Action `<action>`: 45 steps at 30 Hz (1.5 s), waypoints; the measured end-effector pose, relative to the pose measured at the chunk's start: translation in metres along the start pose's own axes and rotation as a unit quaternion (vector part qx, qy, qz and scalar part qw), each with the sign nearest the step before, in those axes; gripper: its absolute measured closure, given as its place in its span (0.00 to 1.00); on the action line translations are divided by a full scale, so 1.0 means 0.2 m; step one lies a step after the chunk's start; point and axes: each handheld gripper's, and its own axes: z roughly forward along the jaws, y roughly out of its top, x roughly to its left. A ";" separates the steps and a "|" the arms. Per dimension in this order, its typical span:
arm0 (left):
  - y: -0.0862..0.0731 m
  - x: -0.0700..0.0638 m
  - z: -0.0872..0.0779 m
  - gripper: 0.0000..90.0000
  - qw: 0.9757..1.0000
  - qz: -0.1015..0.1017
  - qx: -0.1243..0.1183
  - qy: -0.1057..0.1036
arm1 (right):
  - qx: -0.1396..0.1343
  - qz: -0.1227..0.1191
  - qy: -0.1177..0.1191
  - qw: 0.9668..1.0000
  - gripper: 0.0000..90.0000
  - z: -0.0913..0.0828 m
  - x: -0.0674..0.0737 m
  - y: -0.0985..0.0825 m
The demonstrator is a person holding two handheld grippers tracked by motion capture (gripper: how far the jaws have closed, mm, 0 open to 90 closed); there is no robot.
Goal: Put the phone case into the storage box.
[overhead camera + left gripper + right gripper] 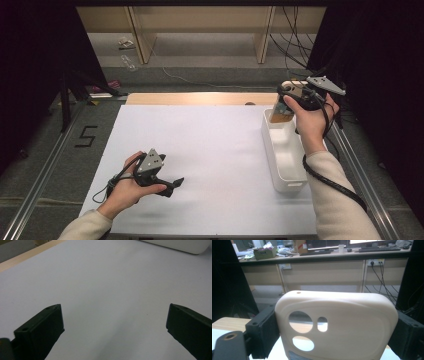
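Observation:
A beige phone case (342,315) with camera cut-outs stands upright between the black jaws of my right gripper (334,336), which press on its two side edges. In the high view the right gripper (289,98) holds the phone case (281,113) over the far end of a long white bin (289,186) at the table's right side. My left gripper (173,185) rests low over the white table sheet (210,150) at the front left. Its jaws stand wide apart in the left gripper view, so the left gripper (115,328) is open with nothing between them.
A corner of the white bin (180,245) lies far ahead of the left gripper. A wooden table edge (200,98) runs along the back. Beyond it are wooden shelving (200,30) and hanging cables (295,45). Metal rails flank the table, and a "5" (86,136) marks the floor at left.

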 end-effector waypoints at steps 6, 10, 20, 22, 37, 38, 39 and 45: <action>0.00 0.00 0.00 0.01 1.000 0.000 0.001 0.000 | 0.003 0.000 -0.001 1.000 0.14 0.01 0.00 0.00; 0.00 0.00 0.00 0.01 1.000 -0.001 0.001 0.000 | 0.003 -0.001 -0.002 1.000 0.14 0.02 0.00 0.00; 0.00 0.00 0.00 0.01 1.000 -0.001 0.000 0.000 | 0.006 -0.002 -0.003 1.000 0.13 0.03 0.00 0.00; 0.00 0.00 0.00 0.01 1.000 -0.001 0.000 0.000 | 0.006 -0.003 -0.003 1.000 0.13 0.04 0.00 0.00; 0.00 0.00 0.00 0.01 1.000 -0.001 0.001 0.000 | 0.011 -0.006 -0.005 1.000 0.13 0.08 0.00 0.02; 0.00 0.00 0.00 0.01 1.000 -0.001 0.001 -0.001 | 0.012 -0.006 -0.006 1.000 0.13 0.08 0.00 0.01; 0.00 0.00 0.00 0.01 1.000 -0.001 0.001 0.000 | 0.012 -0.007 -0.006 1.000 0.13 0.08 0.00 0.01; 0.00 0.00 0.00 0.01 1.000 0.000 0.001 -0.001 | 0.014 -0.007 -0.006 1.000 0.13 0.10 0.00 0.01</action>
